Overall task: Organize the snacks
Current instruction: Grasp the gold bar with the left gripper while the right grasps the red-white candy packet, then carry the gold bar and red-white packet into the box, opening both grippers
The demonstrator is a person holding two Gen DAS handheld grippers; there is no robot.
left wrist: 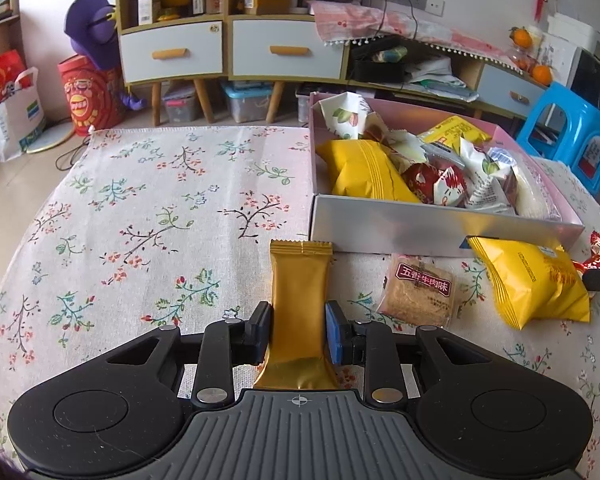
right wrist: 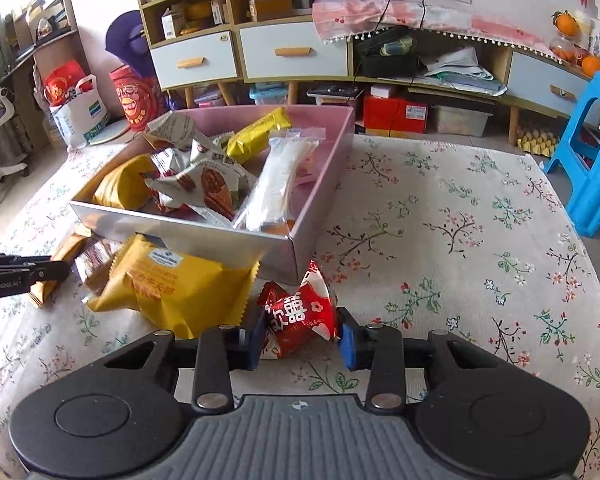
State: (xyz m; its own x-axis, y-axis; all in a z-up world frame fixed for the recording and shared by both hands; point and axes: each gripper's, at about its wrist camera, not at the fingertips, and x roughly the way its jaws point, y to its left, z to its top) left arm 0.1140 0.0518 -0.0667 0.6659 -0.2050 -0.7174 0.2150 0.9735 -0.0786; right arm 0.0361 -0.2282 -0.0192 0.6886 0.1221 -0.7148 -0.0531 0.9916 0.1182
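A long gold snack packet [left wrist: 300, 280] lies on the floral tablecloth, pointing at the near wall of an open pink-and-silver box [left wrist: 380, 228] that holds several wrapped snacks. My left gripper [left wrist: 299, 332] is shut on the gold packet's near half, a pad against each side. In the right wrist view my right gripper [right wrist: 301, 340] is shut on a red foil snack packet [right wrist: 300, 308] just in front of the box's [right wrist: 180, 236] near corner. Between the two lie a yellow snack bag [right wrist: 172, 284] and a clear biscuit packet [left wrist: 420, 296].
The tablecloth [left wrist: 160, 208] stretches bare to the left of the box and to its right [right wrist: 460, 240]. A blue plastic stool [right wrist: 596, 160] stands off the table's far right corner. Cabinets, bags and storage bins line the wall beyond the table.
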